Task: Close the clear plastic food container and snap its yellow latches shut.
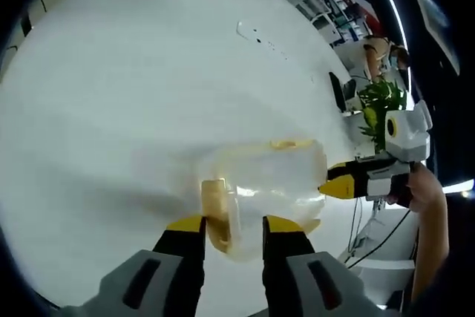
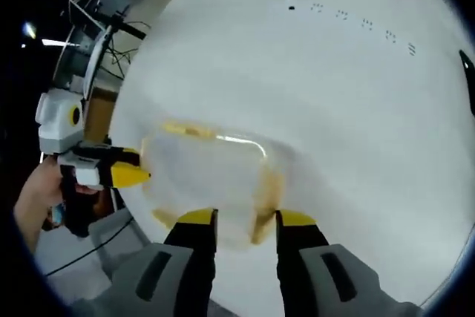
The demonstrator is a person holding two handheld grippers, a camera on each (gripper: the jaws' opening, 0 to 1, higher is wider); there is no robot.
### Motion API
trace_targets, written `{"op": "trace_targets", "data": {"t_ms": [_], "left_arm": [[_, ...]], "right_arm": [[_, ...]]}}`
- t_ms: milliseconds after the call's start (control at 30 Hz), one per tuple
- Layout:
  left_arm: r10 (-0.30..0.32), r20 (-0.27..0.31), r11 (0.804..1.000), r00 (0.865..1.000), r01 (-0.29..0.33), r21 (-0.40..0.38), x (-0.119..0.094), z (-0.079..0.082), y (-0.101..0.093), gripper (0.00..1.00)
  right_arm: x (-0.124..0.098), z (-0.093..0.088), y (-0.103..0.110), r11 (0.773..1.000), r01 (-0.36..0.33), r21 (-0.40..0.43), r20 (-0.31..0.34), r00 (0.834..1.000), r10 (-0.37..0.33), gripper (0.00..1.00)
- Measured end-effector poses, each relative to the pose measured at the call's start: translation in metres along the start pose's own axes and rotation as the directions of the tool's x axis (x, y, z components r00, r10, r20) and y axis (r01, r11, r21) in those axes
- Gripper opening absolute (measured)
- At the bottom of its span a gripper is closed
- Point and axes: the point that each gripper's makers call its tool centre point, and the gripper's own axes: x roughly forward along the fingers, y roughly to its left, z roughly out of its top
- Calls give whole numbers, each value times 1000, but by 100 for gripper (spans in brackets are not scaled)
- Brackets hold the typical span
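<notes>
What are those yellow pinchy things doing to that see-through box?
A person is holding a claw in each hand, working on a clear plastic food container that sits on a white table. The left claw is open at one end, straddling a yellow latch. The right claw is open at the opposite end, by another yellow latch. Whether any latch has snapped shut is too blurry to tell.

Left tongs [image 1: 232, 226] and right tongs [image 2: 246, 220] both stand parted, facing each other; a hand [image 1: 423, 187] grips the right.
</notes>
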Motion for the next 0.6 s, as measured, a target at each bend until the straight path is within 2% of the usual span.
{"op": "trace_targets", "data": {"t_ms": [600], "left_arm": [[3, -8, 1000, 1000, -3, 5, 0, -3, -2, 21]], "right_arm": [[3, -1, 4, 1000, -2, 7, -3, 1000, 2, 29]]}}
